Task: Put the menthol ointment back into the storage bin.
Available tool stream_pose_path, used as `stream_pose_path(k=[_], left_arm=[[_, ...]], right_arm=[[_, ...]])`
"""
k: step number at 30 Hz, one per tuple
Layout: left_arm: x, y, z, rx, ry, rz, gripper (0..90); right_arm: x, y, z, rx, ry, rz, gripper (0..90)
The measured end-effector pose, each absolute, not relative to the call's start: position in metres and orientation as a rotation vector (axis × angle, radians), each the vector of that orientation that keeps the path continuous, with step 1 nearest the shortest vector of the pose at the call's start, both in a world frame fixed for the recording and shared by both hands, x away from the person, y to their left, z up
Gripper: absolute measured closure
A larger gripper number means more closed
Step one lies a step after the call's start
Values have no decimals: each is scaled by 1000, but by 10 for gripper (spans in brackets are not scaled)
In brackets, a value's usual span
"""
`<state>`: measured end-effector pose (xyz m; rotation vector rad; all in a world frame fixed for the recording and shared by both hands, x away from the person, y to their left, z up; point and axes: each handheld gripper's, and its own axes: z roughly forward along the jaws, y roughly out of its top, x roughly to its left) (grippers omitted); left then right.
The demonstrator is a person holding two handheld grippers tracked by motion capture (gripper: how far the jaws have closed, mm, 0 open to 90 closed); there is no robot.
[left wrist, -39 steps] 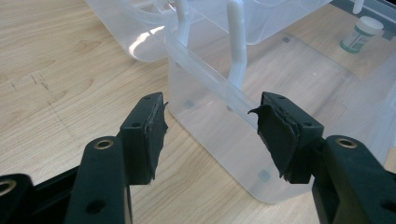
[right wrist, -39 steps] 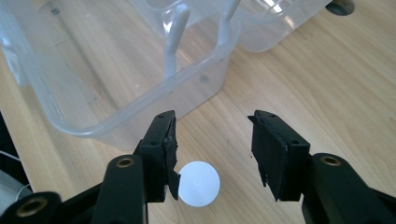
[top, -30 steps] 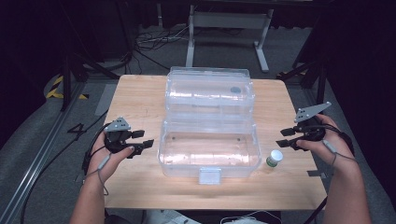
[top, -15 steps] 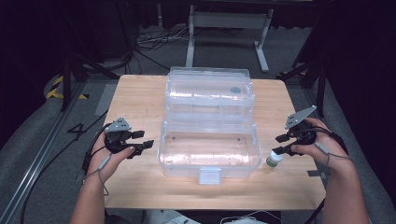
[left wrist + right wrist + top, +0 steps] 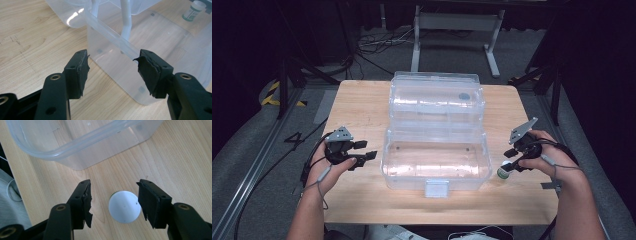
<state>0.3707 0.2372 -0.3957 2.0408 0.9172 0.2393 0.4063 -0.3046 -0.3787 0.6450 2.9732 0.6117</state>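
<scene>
Near the right edge of the surface, the right gripper (image 5: 511,161) has dropped over the bottle (image 5: 502,172).
Over the last second it has come down from above and now straddles the white cap (image 5: 124,206), jaws spread and not yet touching, so a grasp looks imminent. Bottle stands upright just beside the open bin (image 5: 435,162), outside it. Left gripper (image 5: 363,156) has stayed put, released, near the bin's left wall (image 5: 117,62).
</scene>
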Motion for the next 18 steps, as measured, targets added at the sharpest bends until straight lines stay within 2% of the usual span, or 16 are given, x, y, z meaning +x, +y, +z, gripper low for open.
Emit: stream_pose_path(k=[18], left_arm=[[373, 238, -402, 2044, 944, 217, 418]], right_arm=[[416, -306, -399, 676, 3026, 427, 447]])
